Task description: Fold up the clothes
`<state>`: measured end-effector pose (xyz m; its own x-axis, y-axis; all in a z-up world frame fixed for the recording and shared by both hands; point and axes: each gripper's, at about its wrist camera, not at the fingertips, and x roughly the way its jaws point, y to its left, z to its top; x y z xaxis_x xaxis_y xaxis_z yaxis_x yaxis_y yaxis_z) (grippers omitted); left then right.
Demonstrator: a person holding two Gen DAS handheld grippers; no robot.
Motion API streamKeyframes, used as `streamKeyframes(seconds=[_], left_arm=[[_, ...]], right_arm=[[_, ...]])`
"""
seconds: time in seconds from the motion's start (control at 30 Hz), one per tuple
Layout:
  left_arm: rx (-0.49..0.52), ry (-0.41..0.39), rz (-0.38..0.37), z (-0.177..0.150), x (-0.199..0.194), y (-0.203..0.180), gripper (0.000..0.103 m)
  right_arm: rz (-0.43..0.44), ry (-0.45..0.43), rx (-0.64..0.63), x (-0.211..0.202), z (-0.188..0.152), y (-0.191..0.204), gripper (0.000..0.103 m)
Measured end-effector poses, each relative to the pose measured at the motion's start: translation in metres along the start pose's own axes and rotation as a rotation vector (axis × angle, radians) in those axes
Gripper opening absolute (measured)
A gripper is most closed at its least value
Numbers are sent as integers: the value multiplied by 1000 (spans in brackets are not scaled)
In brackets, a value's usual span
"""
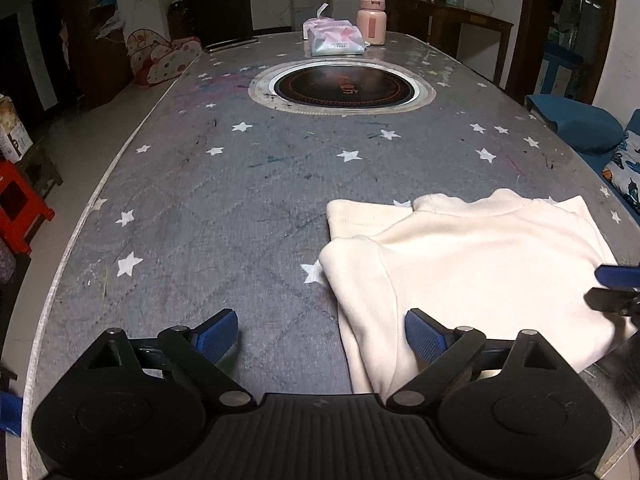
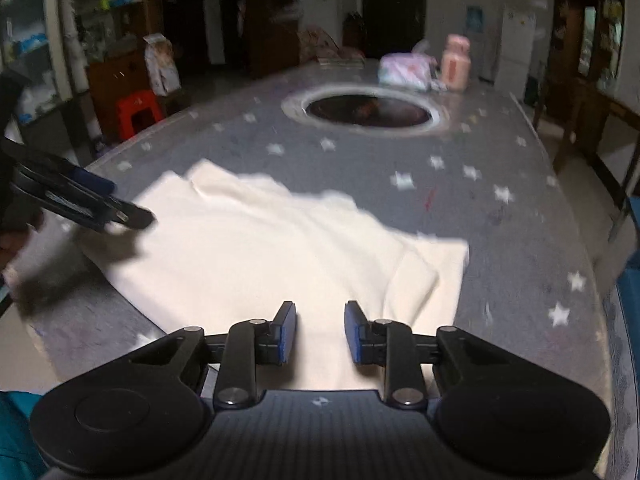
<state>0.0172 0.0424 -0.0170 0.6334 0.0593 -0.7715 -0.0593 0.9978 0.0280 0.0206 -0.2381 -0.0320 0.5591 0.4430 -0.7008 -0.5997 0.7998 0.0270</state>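
A cream garment (image 1: 480, 264), partly folded, lies flat on the grey star-print table (image 1: 208, 216). My left gripper (image 1: 322, 326) stands wide open at the garment's left edge, with its right finger (image 1: 424, 336) over the cloth and its left finger over bare table. It shows from the side in the right wrist view as the left gripper (image 2: 100, 200). My right gripper (image 2: 321, 322) hovers over the near edge of the garment (image 2: 256, 248). Its jaws stand narrowly apart with only cloth seen below the gap. Just its fingertips, as the right gripper (image 1: 616, 286), enter the left wrist view.
A round black cooktop (image 1: 342, 86) is set into the table's middle. Beyond it stand a pink bottle (image 1: 372, 20) and tissue packs (image 1: 336, 38). A red stool (image 1: 18, 204) is on the floor at left, and a blue cushion (image 1: 576, 124) lies past the right edge.
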Motion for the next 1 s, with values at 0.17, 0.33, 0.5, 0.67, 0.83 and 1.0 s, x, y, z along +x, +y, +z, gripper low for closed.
streamKeyframes(seconds=[0.17,0.33,0.5,0.67,0.83,1.0], left_arm=[[-1,-3,2,-1,-2,-1,96],[-15,4,-5,-6,-4,0,98],[-19,1,-4,-9,-9,1,98],[-32,-3,-2,-14,-12,4,99],[-43,-1,-4,-20,-14,8,99],[-55,-8,-12,-24,-19,11,99]], right_arm=[[-1,-25,-7,-10,2,5,31],[17,-37,5,-11,-3,8,40],[-2,-35,-1,-7,-8,11,43],[41,-70,-70,-13,7,31,48],[103,-54,-101,0,7,51,48],[87,-18,-138,7,3,60,49]])
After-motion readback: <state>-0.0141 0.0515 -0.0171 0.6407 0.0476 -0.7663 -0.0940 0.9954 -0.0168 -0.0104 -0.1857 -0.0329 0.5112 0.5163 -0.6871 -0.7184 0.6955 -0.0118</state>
